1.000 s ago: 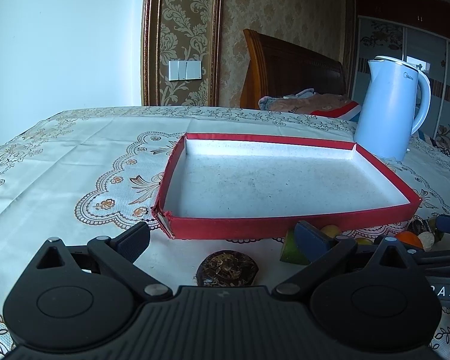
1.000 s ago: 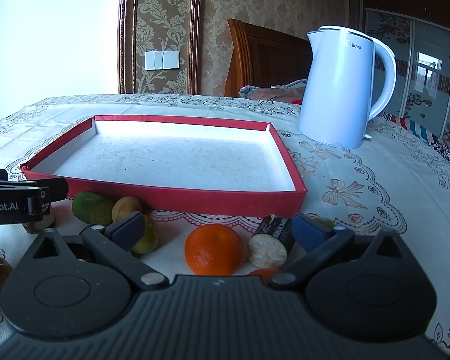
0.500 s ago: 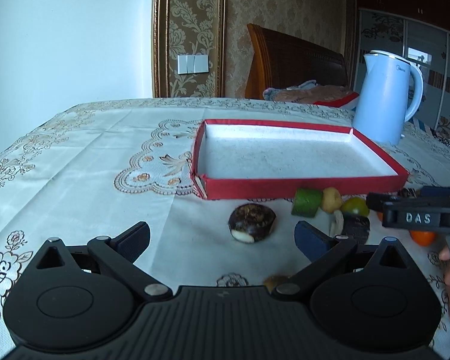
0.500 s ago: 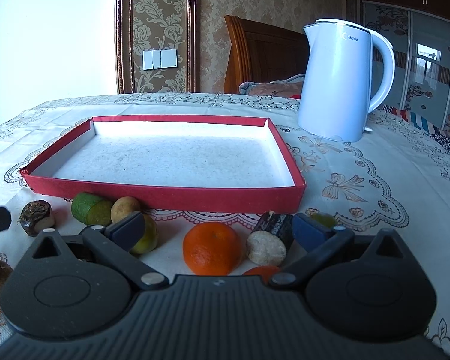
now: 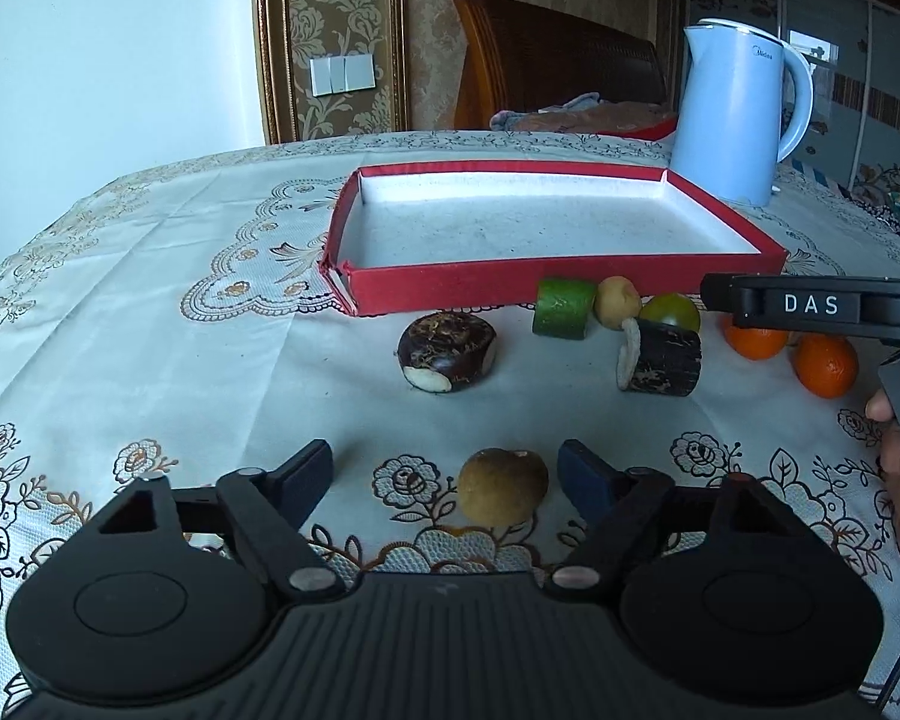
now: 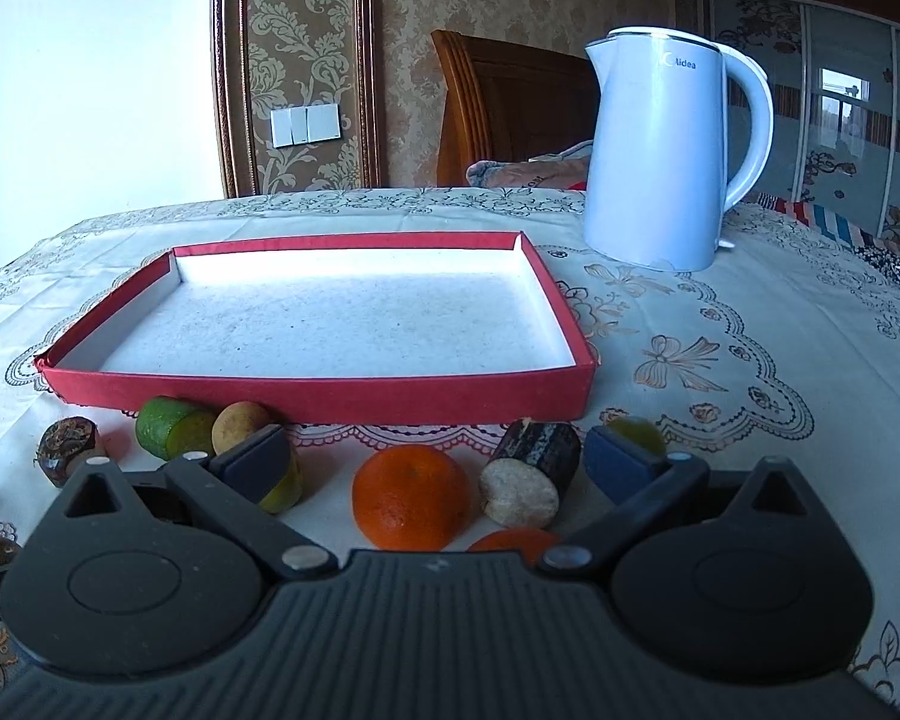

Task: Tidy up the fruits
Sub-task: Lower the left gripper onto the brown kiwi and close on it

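Observation:
A shallow red tray (image 5: 510, 279) (image 6: 330, 399) lies bare on the tablecloth. In front of it lie a dark round fruit (image 5: 447, 351), a green cut piece (image 5: 564, 307), a small tan fruit (image 5: 618, 302), a dark cane piece (image 5: 660, 360) and two oranges (image 5: 825, 365). My left gripper (image 5: 447, 471) is open, low over the table, with a brown round fruit (image 5: 503, 493) between its fingers, untouched. My right gripper (image 6: 432, 456) is open, with an orange (image 6: 411, 495) and the cane piece (image 6: 531, 474) between its fingers.
A pale blue kettle (image 5: 738, 114) (image 6: 660, 150) stands behind the tray's right corner. The right gripper's body (image 5: 810, 305) reaches in from the right of the left wrist view. A wooden chair back (image 5: 546, 54) stands behind the table.
My left gripper has pulled back from the tray, so the dark fruit is farther off and the brown fruit now sits between its fingers. My right gripper has barely moved.

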